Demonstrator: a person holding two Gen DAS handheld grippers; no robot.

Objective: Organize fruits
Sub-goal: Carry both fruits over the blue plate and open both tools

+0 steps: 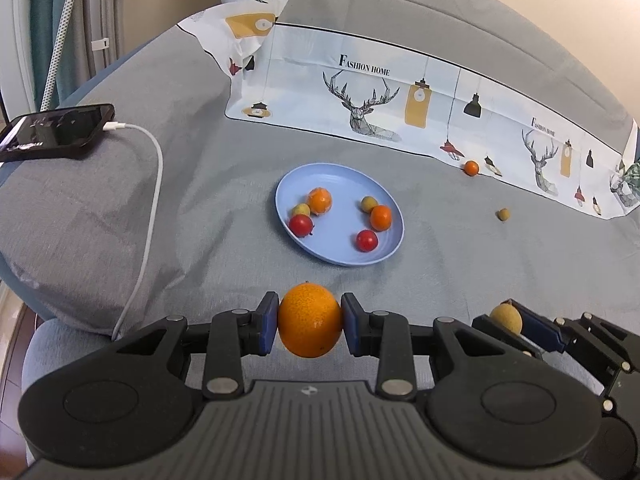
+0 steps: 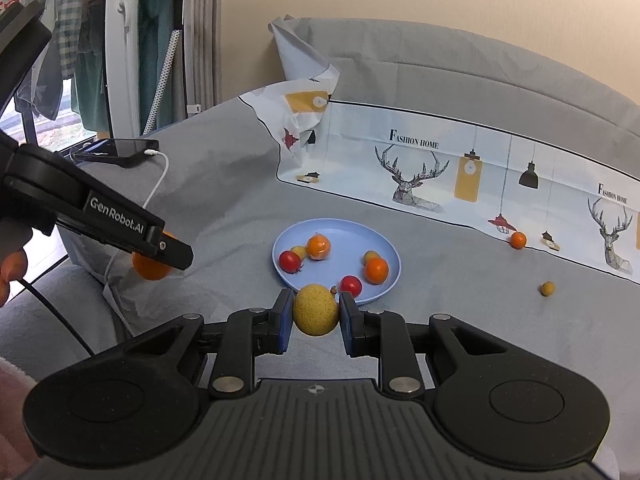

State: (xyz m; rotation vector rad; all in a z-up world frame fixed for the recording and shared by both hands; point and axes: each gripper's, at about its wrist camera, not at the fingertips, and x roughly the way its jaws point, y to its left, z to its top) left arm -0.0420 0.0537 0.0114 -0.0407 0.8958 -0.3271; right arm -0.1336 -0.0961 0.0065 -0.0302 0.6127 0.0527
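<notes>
Orange fruit (image 1: pixel 310 326) sat clamped in the left hand-held gripper (image 1: pixel 310 325) and a yellow fruit (image 2: pixel 316 309) in the right hand-held gripper (image 2: pixel 315 312), apparently bound for the blue plate (image 1: pixel 316 256).

Probably a home bedroom: grey bed (image 1: pixel 200 184), pillow (image 1: pixel 72 232), charging phone (image 1: pixel 56 130), clothes rack (image 2: pixel 120 40) by the window
</notes>
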